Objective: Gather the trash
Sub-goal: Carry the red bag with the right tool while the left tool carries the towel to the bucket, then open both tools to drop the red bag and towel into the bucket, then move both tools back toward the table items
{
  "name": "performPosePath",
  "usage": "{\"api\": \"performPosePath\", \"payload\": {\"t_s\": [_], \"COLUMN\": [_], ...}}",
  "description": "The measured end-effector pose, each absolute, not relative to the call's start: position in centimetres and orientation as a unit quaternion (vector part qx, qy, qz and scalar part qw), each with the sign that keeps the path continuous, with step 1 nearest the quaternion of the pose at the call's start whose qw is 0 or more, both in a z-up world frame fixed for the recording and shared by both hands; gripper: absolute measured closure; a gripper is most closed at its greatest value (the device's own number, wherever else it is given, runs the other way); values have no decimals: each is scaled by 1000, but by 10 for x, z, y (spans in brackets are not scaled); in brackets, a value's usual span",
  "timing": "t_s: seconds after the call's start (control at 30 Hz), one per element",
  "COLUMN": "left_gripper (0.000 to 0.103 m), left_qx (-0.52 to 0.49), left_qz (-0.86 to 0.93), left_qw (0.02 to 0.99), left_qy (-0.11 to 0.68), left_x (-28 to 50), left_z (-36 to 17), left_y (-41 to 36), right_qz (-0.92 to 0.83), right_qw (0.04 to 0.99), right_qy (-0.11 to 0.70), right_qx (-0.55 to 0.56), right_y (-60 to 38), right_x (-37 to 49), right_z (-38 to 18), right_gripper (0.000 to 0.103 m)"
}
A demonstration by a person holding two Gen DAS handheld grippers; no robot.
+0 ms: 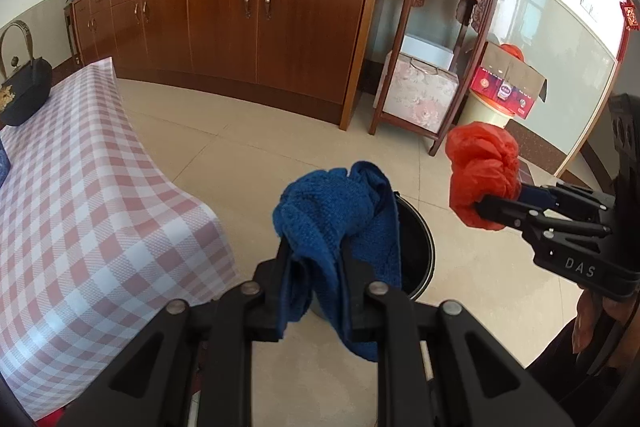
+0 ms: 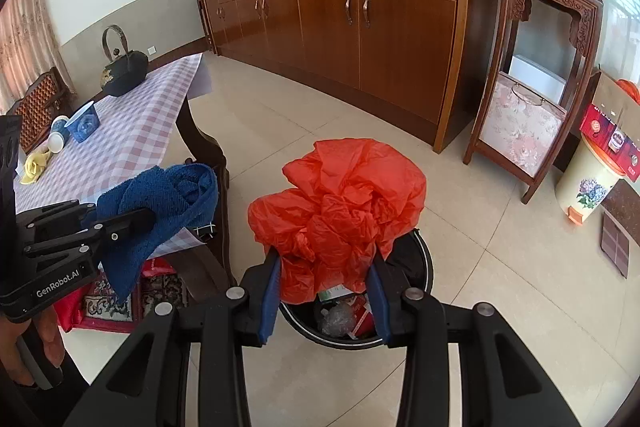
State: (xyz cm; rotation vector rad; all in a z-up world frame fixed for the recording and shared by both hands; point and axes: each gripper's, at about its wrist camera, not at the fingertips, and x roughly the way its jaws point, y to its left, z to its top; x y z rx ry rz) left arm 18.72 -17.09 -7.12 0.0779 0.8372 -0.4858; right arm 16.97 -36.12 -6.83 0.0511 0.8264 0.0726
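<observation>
My left gripper (image 1: pixel 314 251) is shut on a blue knitted cloth (image 1: pixel 340 215), held above the floor just left of a black trash bin (image 1: pixel 418 247); the gripper also shows in the right wrist view (image 2: pixel 140 217) with the cloth (image 2: pixel 160 199). My right gripper (image 2: pixel 324 267) is shut on a crumpled red plastic bag (image 2: pixel 340 199), held right over the bin (image 2: pixel 420 267), which holds wrappers and paper. The right gripper (image 1: pixel 492 203) with the bag (image 1: pixel 482 167) shows at the right of the left wrist view.
A table with a pink checked cloth (image 1: pixel 80 207) stands at the left, carrying a black teapot (image 2: pixel 120 71), cups (image 2: pixel 82 123) and a yellow rag (image 2: pixel 34 165). A long wooden sideboard (image 1: pixel 248 23), a carved stand (image 1: pixel 444 47) and a cream bin with a carton (image 2: pixel 588 183) line the back.
</observation>
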Motion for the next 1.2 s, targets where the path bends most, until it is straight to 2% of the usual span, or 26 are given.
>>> {"api": "performPosePath", "payload": {"t_s": [0.47,0.53,0.57,0.6,0.63,0.67,0.7,0.73,0.83,1.2], "left_gripper": [82,80,75,58,29,20,14,11,1,1], "left_qx": [75,75,70,69,76,82,81,77,82,76], "left_qz": [-252,-261,-268,-268,-251,-235,-226,-219,-204,-191], "left_qw": [847,836,830,827,831,835,837,837,848,854], "left_qy": [461,477,485,490,491,491,492,495,482,478], "left_x": [218,229,235,241,246,248,250,250,242,240], "left_z": [-127,-140,-147,-156,-163,-167,-169,-170,-166,-159], "left_y": [-222,-230,-233,-236,-238,-237,-235,-231,-221,-213], "right_qz": [61,72,77,82,90,86,69,49,13,-17], "right_qw": [875,865,859,853,843,834,829,824,821,847], "right_qy": [479,496,505,514,529,543,553,561,569,531], "right_qx": [-15,-23,-27,-30,-35,-44,-53,-64,-44,-20], "right_y": [-385,-387,-388,-389,-391,-393,-397,-404,-426,-429], "right_x": [208,218,224,230,238,245,250,253,251,238], "right_z": [-142,-157,-165,-174,-186,-200,-212,-222,-236,-212], "right_gripper": [62,62,61,61,55,33,17,0,0,0]}}
